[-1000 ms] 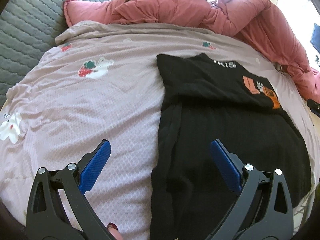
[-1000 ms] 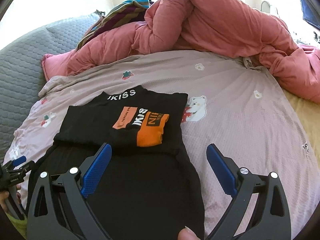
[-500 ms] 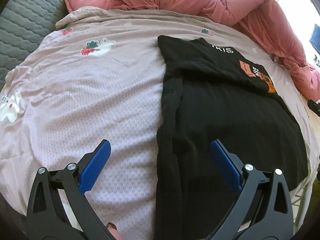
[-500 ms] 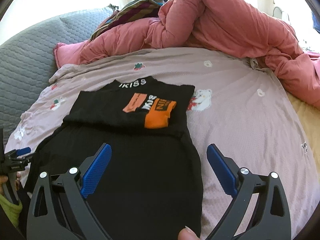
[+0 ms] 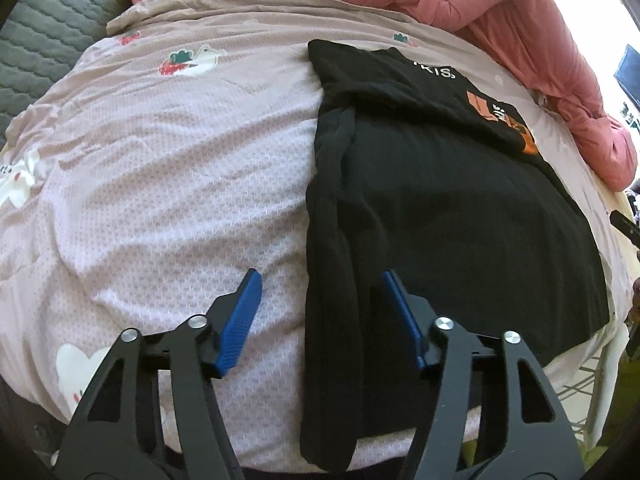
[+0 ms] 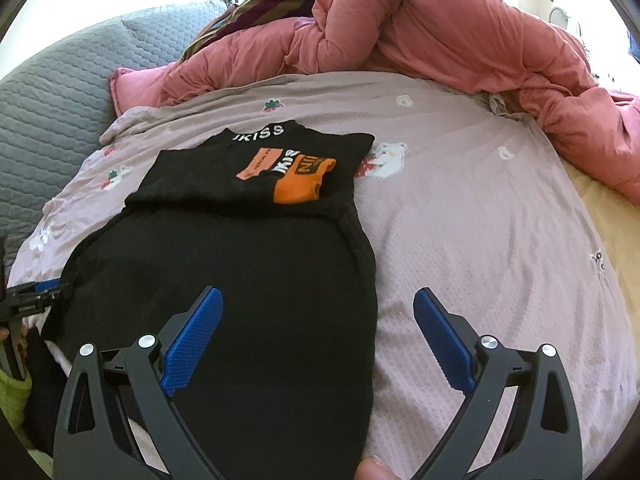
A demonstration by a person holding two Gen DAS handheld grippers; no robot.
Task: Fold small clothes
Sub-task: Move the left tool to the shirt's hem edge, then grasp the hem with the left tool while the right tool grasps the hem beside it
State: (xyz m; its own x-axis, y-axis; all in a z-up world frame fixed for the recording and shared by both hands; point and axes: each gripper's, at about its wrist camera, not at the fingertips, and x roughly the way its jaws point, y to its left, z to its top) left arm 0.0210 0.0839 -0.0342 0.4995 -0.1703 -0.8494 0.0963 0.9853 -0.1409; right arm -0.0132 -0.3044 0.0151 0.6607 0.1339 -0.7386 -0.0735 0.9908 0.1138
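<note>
On the bed's pink sheet point(image 5: 160, 184) lies the black shirt point(image 5: 460, 208) (top part folded down), its rolled edge between the left claw point(image 5: 320, 316), jaws just narrowed, pads not pressing; the right claw point(image 6: 316, 332) gapes wide over the other edge

Black tongs point(image 5: 320, 312), ribbed blue pads point(image 6: 192, 344), silver screws, yellow-green sleeve point(image 6: 14, 388)
</note>
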